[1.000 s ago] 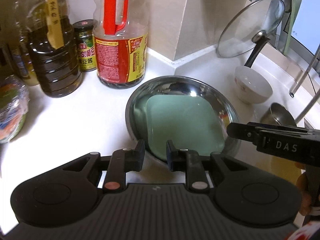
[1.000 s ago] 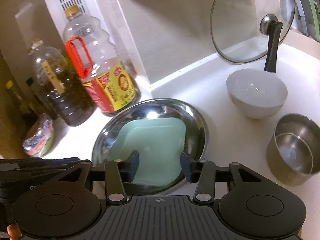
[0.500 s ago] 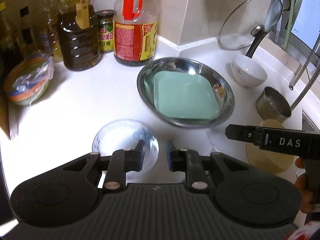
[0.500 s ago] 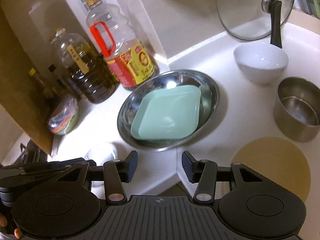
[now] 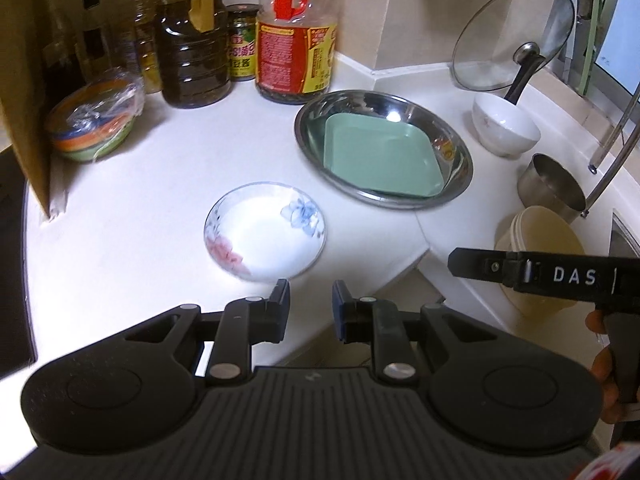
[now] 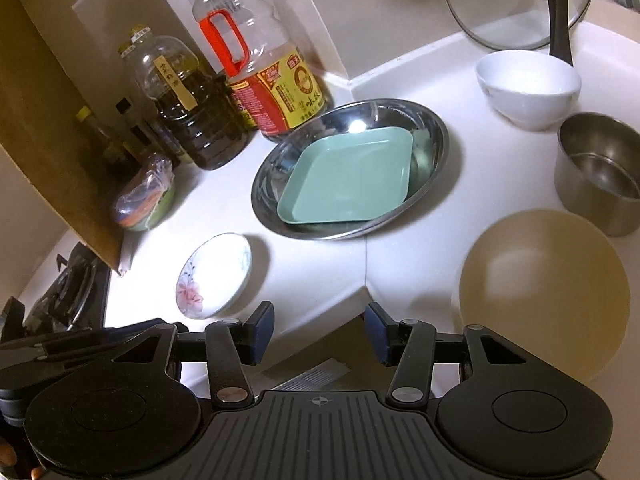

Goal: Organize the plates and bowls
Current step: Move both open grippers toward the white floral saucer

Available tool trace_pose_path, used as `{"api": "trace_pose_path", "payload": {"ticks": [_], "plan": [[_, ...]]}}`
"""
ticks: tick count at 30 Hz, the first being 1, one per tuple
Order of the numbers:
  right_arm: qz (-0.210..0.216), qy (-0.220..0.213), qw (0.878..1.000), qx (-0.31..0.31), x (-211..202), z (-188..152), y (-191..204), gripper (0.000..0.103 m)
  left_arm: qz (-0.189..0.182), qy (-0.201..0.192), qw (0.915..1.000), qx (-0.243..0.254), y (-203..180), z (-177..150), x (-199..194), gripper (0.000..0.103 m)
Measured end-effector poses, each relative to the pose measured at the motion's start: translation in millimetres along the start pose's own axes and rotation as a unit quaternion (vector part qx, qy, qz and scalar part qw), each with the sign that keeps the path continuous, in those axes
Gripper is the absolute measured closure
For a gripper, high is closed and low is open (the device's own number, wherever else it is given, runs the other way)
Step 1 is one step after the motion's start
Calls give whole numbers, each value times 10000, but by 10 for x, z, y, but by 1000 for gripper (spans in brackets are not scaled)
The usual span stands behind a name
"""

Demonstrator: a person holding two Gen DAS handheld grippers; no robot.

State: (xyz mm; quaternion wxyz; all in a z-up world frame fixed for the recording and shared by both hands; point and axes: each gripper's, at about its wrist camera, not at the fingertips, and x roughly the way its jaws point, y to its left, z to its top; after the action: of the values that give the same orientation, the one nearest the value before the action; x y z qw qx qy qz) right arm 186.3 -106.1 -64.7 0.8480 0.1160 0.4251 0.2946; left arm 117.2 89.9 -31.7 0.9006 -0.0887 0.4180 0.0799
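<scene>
A green square plate [image 5: 382, 158] [image 6: 348, 176] lies inside a steel round dish [image 5: 456, 148] [image 6: 434, 136] on the white counter. A small floral saucer [image 5: 264, 236] [image 6: 214, 274] sits in front of it. A white bowl [image 5: 504, 128] [image 6: 528, 88], a steel cup [image 5: 554, 186] [image 6: 600, 172] and a tan bowl [image 5: 540, 236] [image 6: 540, 288] stand to the right. My left gripper [image 5: 310, 300] is open and empty, just short of the saucer. My right gripper [image 6: 318, 320] is open and empty above the counter's front edge.
Oil bottles [image 5: 296, 40] [image 6: 260, 72] and jars stand at the back. A wrapped stack of coloured bowls [image 5: 94, 120] [image 6: 146, 196] sits at the left by a brown board [image 5: 20, 80]. A glass lid [image 5: 514, 36] [image 6: 516, 0] leans on the wall.
Both grippers have pulled back from the steel dish toward the counter's front edge. The floral saucer and tan bowl have come into view. The right jaws have opened wider.
</scene>
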Motion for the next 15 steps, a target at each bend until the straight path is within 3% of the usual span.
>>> {"api": "trace_pose_path", "payload": {"ticks": [6,15], "plan": [[261,22,9997,16,-21,-57,17,37,136,33,9998,-104,11,-117,-48,83],[258,120,9985,-476,37,-62,138,35,390,53,9990,-202,74,-185,-49,83]]}}
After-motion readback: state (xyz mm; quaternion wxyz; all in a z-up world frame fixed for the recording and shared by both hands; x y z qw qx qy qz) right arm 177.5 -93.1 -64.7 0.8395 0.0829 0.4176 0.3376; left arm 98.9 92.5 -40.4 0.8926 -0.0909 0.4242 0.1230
